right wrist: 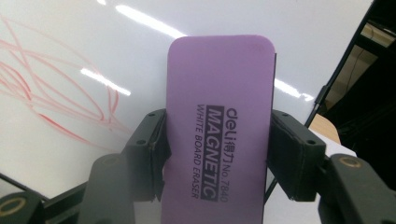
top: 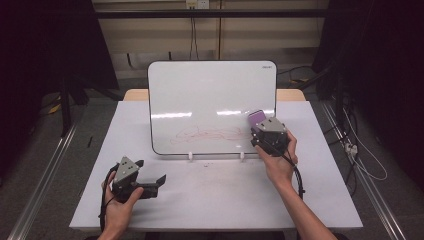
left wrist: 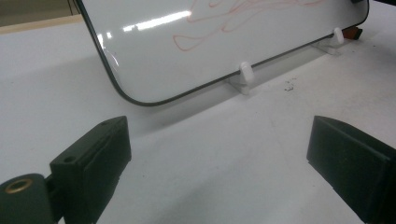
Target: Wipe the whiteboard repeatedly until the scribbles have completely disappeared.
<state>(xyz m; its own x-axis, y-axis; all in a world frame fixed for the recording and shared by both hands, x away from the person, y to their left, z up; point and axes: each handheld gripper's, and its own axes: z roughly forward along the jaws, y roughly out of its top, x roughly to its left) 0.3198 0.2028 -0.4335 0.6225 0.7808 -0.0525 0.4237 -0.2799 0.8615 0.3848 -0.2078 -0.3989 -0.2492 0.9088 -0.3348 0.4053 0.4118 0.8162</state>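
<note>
A: Where's the eraser (right wrist: 219,135)?
B: I'm clamping it in my right hand-held gripper (right wrist: 217,154), by the whiteboard's (top: 210,95) red scribble (top: 210,134); I'm pressing flat; left hand-held gripper (left wrist: 217,163) is gaping, idling.

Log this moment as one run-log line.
right gripper: shut on eraser | at whiteboard scribble | left gripper: open, idle

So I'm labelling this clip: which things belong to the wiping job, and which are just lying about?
In the job:
purple eraser, clamped in the right gripper
whiteboard
red scribbles

Lying about:
left gripper, open, resting on the table
cables on the floor
</note>
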